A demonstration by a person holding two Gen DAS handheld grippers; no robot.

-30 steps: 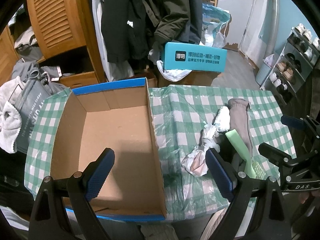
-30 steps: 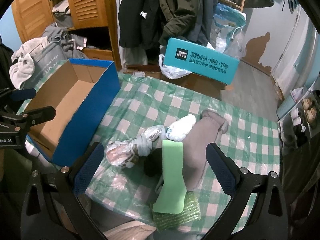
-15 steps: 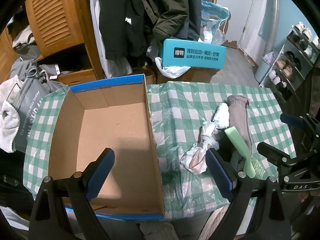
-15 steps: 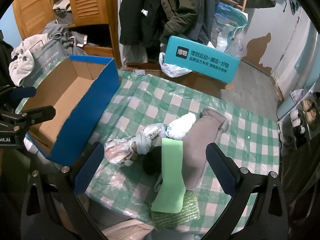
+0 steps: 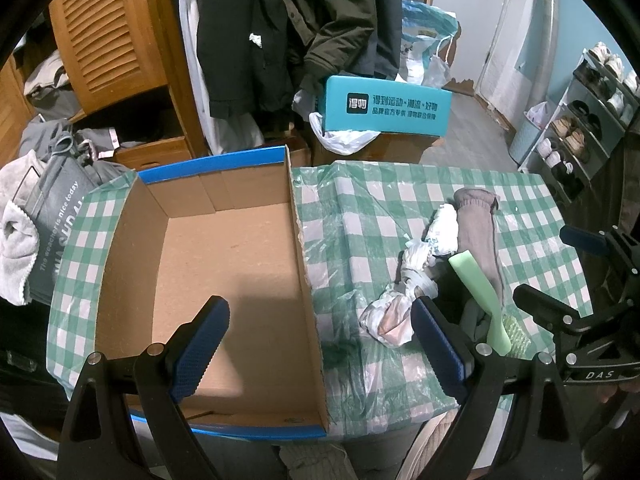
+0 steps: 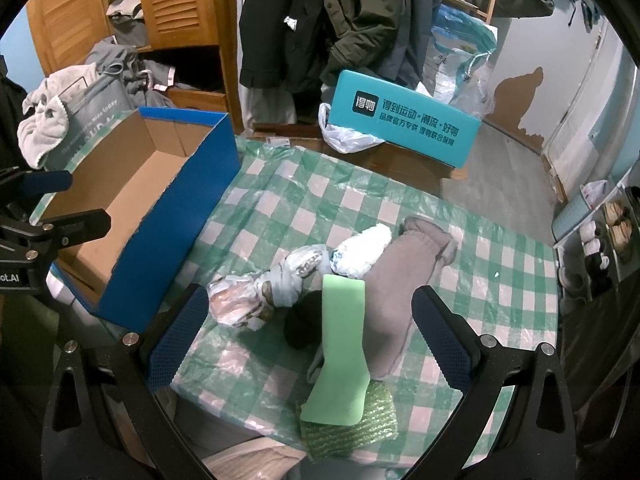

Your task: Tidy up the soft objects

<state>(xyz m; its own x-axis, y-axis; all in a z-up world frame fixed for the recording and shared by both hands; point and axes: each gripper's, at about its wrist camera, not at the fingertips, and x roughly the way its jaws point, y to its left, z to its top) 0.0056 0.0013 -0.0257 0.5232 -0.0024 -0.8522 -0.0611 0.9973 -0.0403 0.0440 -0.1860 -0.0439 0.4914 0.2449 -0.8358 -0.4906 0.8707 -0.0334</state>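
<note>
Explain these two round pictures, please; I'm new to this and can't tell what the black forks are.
They are hand-held tongs, one in each of a person's hands, each with a wide-angle camera looking along its fingers. One picture looks past the left tongs, above an empty cardboard box. The other looks past the right tongs, above a pile on the checked tablecloth: a grey sock, a green foam strip, a knotted plastic bag and a green scrubbing pad. Both tongs are open, holding nothing.
</note>
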